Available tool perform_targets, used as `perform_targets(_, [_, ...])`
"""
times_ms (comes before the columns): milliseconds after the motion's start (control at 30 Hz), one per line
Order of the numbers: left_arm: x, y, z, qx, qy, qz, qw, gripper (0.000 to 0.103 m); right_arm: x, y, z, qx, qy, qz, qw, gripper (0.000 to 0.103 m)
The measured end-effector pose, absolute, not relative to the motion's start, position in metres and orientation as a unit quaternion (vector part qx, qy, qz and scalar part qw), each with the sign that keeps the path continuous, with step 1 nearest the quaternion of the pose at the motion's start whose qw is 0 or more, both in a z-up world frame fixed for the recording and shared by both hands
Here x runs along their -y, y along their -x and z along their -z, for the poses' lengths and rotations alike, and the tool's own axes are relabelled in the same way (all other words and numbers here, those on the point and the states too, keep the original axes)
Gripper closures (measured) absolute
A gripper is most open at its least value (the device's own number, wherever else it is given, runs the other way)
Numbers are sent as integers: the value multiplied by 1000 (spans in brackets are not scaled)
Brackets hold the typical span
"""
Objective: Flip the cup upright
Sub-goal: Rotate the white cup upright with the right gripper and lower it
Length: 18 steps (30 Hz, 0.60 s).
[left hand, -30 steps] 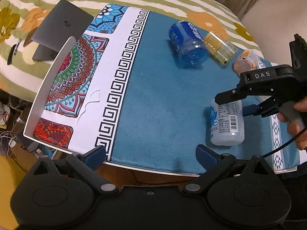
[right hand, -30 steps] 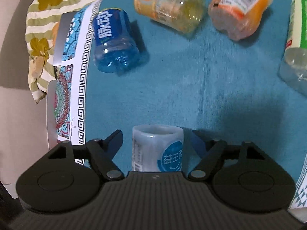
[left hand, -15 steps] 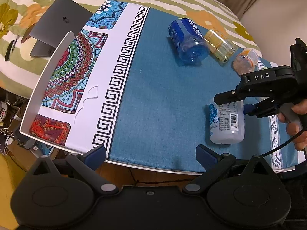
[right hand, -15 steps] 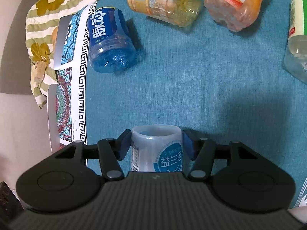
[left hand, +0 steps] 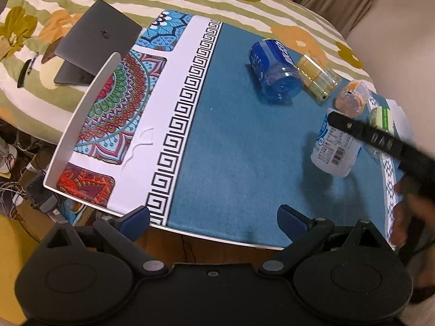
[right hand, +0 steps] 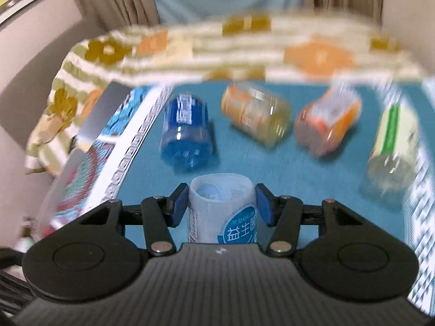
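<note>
Blue cloth (left hand: 239, 141) with a white key-pattern border covers your tabletop, and at its near edge your left gripper (left hand: 213, 218) hangs with its pads spread wide and nothing between them. Toward the right edge your right gripper (right hand: 221, 203) clamps the pale cup (right hand: 223, 203), tilted and lifted off the cloth, while farther back the blue bottle (left hand: 274, 73), yellow bottle (left hand: 318, 80) and orange bottle (left hand: 352, 99) lie on their sides.
</note>
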<state>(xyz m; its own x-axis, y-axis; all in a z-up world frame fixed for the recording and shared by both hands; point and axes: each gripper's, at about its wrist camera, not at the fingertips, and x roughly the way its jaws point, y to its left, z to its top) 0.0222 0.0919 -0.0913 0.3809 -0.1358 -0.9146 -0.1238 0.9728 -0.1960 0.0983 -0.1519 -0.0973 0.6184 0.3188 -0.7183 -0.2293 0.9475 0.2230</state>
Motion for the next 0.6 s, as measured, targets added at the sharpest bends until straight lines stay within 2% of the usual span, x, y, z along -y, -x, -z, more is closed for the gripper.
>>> perform_targets(233, [-98, -23, 99, -562, 96, -4, 821, 2, 131, -48, 129, -282, 2, -146, 948, 35])
perform_targets(600, [-97, -19, 102, -570, 94, 4, 817, 2, 130, -33, 128, -288, 3, -145, 946, 34])
